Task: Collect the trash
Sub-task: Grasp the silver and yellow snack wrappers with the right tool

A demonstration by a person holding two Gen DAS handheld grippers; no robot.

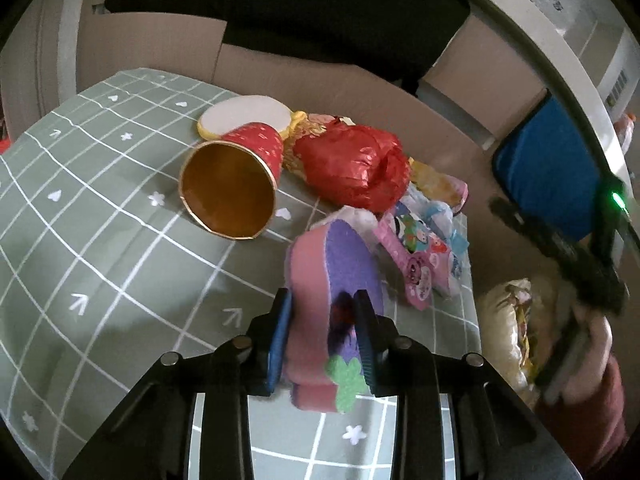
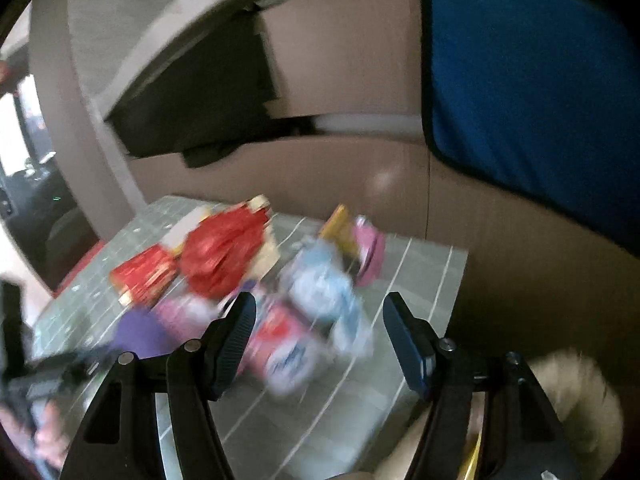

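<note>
Left gripper [image 1: 323,334]: black two-finger frame with blue ribbed pads [image 1: 279,338]; jaws drawn close, clamped on a pink-and-purple foam piece [image 1: 320,276] that stands between the pads.

Right gripper [image 2: 320,332]: black two-finger frame with blue ribbed pads [image 2: 404,340]; jaws spread wide, nothing between them; view blurred. In the left wrist view its body [image 1: 576,264] shows at the right edge, held in the person's right hand [image 1: 588,364], which has a dark red sleeve.

Green grid tablecloth [image 1: 100,240] underneath; cardboard wall [image 1: 320,80] ahead, black cloth [image 1: 280,4] draped above it, blue cloth [image 2: 532,80] hanging right. Dim light.
</note>
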